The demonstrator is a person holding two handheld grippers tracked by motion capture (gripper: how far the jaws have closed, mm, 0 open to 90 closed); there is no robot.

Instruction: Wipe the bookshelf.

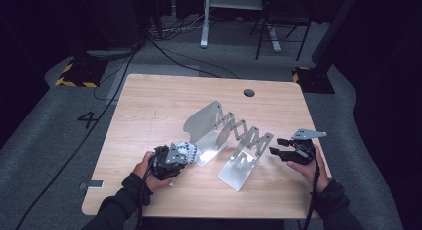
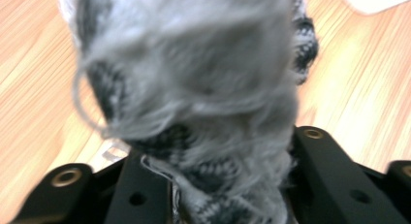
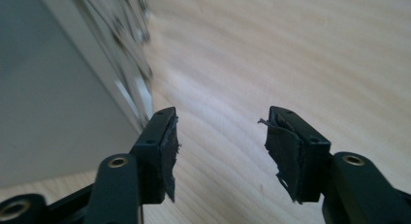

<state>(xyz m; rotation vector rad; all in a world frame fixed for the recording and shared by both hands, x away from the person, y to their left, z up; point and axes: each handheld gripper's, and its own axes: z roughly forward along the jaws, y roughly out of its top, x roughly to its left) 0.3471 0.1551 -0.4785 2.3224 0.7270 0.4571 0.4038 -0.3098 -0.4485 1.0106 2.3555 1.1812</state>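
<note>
A folding metal rack stands in the middle of the wooden table, with two flat end plates joined by a scissor lattice. My left gripper lies low at the rack's near left plate, shut on a fuzzy grey-and-black knitted cloth. In the left gripper view the cloth bulges out between the jaws of the left gripper and hides the pads. My right gripper hovers to the right of the rack, pointing at it, open. The right gripper holds nothing, and the rack's plate stands close on its left.
A dark round cable hole sits near the table's far edge. The table's right edge runs just past my right hand. Beyond the table are cables, a chair and a desk leg on grey carpet.
</note>
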